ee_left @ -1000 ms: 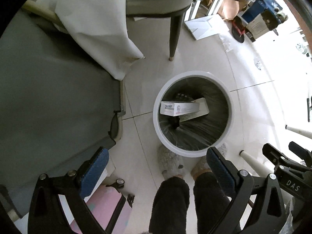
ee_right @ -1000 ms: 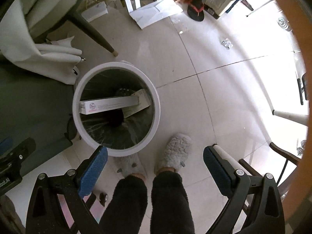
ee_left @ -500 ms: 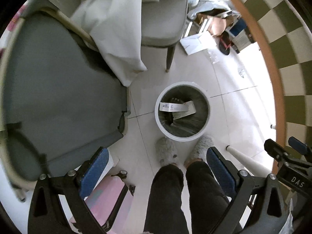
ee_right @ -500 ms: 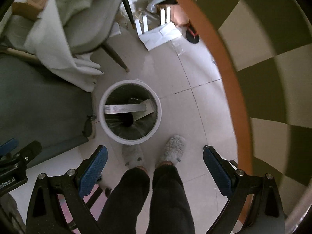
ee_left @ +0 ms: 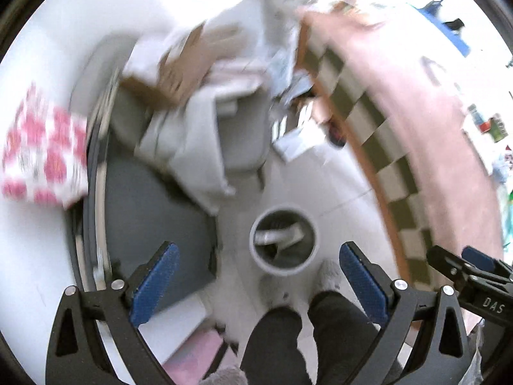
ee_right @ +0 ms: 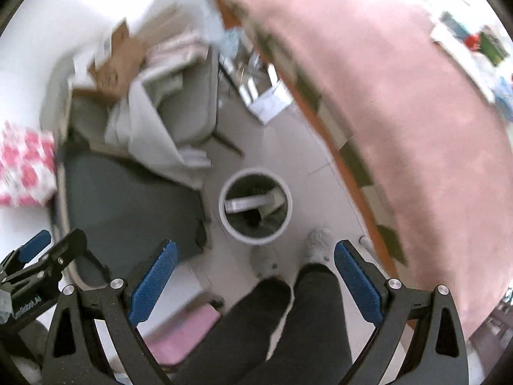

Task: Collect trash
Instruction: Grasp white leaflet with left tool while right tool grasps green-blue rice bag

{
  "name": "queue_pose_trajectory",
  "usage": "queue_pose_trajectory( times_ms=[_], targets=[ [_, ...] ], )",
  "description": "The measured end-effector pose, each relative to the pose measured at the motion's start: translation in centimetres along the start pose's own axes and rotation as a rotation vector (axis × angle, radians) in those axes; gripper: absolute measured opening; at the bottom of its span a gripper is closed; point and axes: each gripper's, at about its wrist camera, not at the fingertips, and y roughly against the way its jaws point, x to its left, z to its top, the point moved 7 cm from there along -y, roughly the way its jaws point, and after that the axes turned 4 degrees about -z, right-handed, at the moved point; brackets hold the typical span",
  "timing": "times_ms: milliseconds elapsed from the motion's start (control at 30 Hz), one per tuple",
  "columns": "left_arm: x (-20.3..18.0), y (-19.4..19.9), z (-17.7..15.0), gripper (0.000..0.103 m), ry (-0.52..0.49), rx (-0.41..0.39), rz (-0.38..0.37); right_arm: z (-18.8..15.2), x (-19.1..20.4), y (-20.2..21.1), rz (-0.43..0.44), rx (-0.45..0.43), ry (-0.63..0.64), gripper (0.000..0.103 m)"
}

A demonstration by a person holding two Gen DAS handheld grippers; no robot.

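Note:
A round white-rimmed trash bin (ee_left: 256, 253) stands on the floor far below, with a long white box (ee_left: 271, 235) and other pieces inside; it also shows in the right wrist view (ee_right: 224, 215) with the box (ee_right: 245, 203). My left gripper (ee_left: 258, 287) is open and empty, high above the bin. My right gripper (ee_right: 255, 284) is open and empty, also high above it. Both views are blurred by motion.
A pink table top with a checkered edge (ee_left: 426, 134) curves along the right, small items at its far side. A grey chair with white cloth and cardboard (ee_left: 205, 122) stands behind the bin. A dark grey surface (ee_right: 128, 199) lies left. The person's legs and slippers (ee_right: 315, 243) stand by the bin.
Both grippers have risen well above the bin, which now looks much smaller. The pink table top has come into view at right. Both stay open.

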Motion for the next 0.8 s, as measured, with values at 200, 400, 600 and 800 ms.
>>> queue_pose_trajectory(
  times_ms=[200,400,600,800],
  targets=[
    [-11.6,2.2,6.6,0.103,-0.132,-0.052,-0.037,4.1,-12.6,6.4,-0.07,-0.094,-0.213,0.1],
    [-27.3,-0.1,10.0,0.103,-0.25,0.032,-0.127,5.5,-33.1,9.7,-0.222,-0.096,-0.487,0.1],
    [-40.5,-6.7,13.5,0.103,-0.117,0.225,-0.229,5.4,-50.7,9.2,-0.337,-0.043,-0.666,0.1],
    [-46.9,-14.2,15.5,0.103,0.072,0.409,-0.2,7.0,-58.7,6.4,-0.338,0.017,-0.73,0.1]
  ],
)
